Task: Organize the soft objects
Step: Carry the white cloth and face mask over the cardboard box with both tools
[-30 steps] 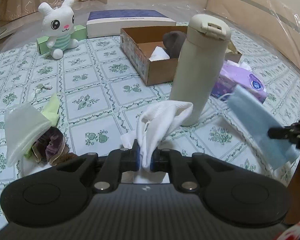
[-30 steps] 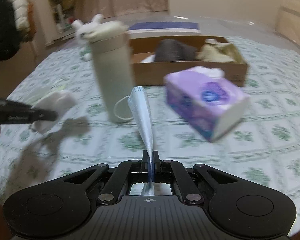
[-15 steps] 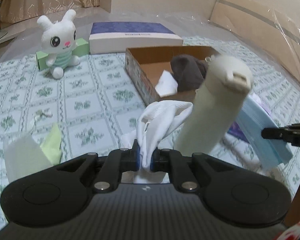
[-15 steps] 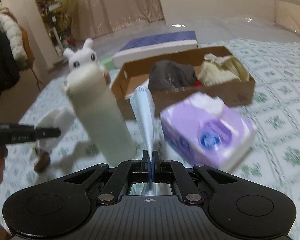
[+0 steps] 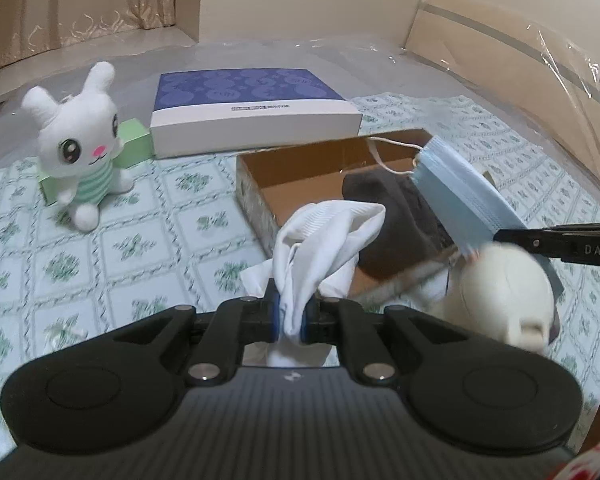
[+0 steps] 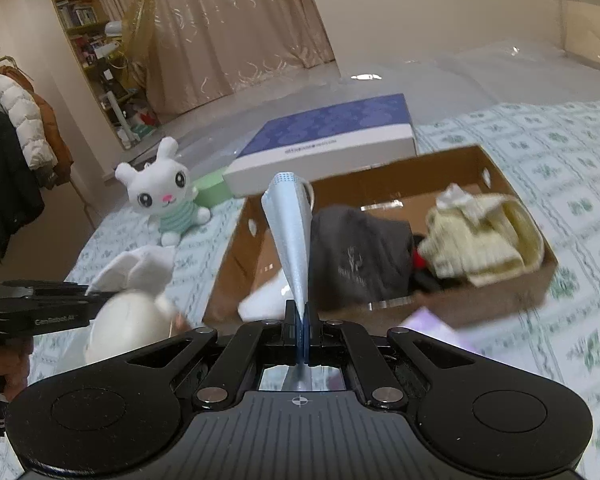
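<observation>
My left gripper is shut on a white sock and holds it above the bed, near the front left corner of the open cardboard box. My right gripper is shut on a blue face mask and holds it over the box's near wall. The mask also shows in the left wrist view, with the right gripper pinching its edge. The box holds a dark grey garment and a cream knit piece.
A cream bottle stands just under the two grippers, in front of the box. A white plush rabbit sits at the left by a green box. A blue-and-white flat box lies behind. A purple tissue pack lies right of the bottle.
Both grippers have risen and moved forward towards the cardboard box, each still holding its item. The bottle now lies below them.
</observation>
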Tool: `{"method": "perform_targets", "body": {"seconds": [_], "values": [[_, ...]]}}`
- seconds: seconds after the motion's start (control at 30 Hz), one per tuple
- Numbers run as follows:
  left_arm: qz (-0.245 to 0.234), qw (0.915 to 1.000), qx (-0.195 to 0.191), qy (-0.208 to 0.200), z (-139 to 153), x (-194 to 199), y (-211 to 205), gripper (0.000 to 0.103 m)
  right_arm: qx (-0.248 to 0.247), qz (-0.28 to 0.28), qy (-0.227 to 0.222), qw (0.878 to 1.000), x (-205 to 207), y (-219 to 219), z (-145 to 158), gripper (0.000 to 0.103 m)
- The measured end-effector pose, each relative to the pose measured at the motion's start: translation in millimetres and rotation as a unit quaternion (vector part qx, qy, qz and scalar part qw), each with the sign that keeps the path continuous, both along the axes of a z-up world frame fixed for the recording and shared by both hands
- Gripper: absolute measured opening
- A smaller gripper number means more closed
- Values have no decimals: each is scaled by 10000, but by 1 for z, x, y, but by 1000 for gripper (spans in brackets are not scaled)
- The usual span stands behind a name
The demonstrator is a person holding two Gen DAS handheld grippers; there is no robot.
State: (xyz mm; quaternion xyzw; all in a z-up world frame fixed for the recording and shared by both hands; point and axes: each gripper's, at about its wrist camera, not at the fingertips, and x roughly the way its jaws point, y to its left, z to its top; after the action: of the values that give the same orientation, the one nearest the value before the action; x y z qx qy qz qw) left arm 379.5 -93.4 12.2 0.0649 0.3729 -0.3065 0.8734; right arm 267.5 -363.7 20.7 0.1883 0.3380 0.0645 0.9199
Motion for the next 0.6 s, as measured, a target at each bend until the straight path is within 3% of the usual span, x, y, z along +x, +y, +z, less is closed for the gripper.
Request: {"method": "perform_targets", "body": {"seconds": [0.33,0.6], "values": [[-443,9987,-168,200,1,45,-41,8,-194,74,-82,9998,45,-18,16,1],[-472,9986,-110,220,-6,71,-75,8,-610,-38,-52,9981,79,-42,15,1]]}}
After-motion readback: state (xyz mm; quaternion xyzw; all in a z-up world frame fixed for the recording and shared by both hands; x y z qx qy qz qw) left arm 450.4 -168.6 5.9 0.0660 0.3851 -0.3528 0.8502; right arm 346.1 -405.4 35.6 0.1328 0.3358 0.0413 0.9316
